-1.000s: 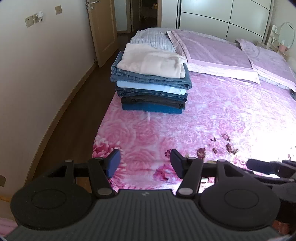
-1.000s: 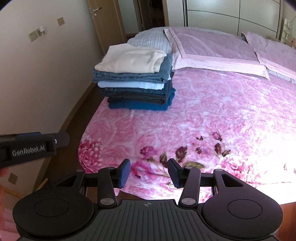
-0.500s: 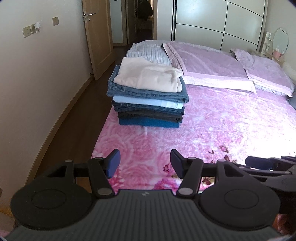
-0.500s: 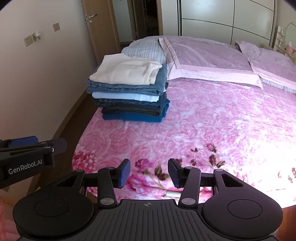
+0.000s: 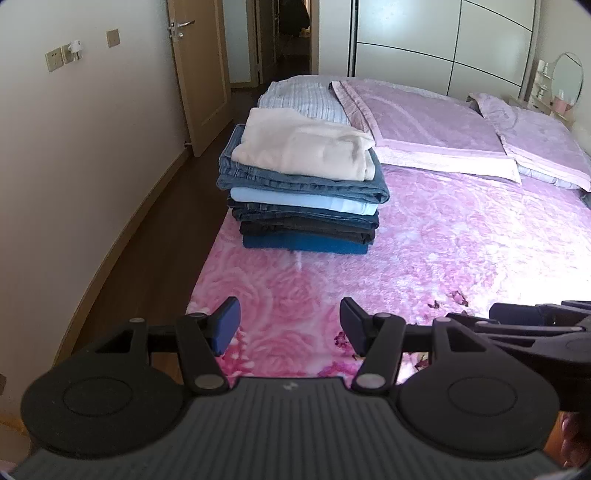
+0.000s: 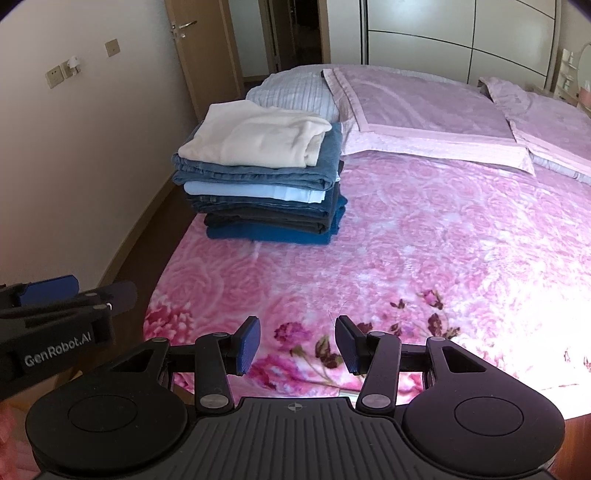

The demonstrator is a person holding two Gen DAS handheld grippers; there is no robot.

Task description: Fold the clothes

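A neat stack of folded clothes (image 5: 303, 192) (image 6: 262, 184) sits near the left edge of the bed, with a cream garment (image 5: 306, 147) (image 6: 258, 138) on top and denim, pale blue, black and dark blue pieces under it. My left gripper (image 5: 290, 325) hovers open and empty over the foot of the bed, well short of the stack. My right gripper (image 6: 297, 345) is also open with nothing between its fingers, held beside the left one over the flowered cover.
The bed has a pink rose-patterned cover (image 5: 424, 258) (image 6: 424, 240) and lilac pillows (image 5: 424, 125) at its head. A wall (image 5: 74, 166), a strip of wooden floor (image 5: 147, 240) and a door (image 5: 199, 66) lie to the left. White wardrobes (image 6: 461, 33) stand behind the bed.
Both grippers have drawn back and tilted up, so the stack sits lower and farther off in both views. Both stayed open and empty.
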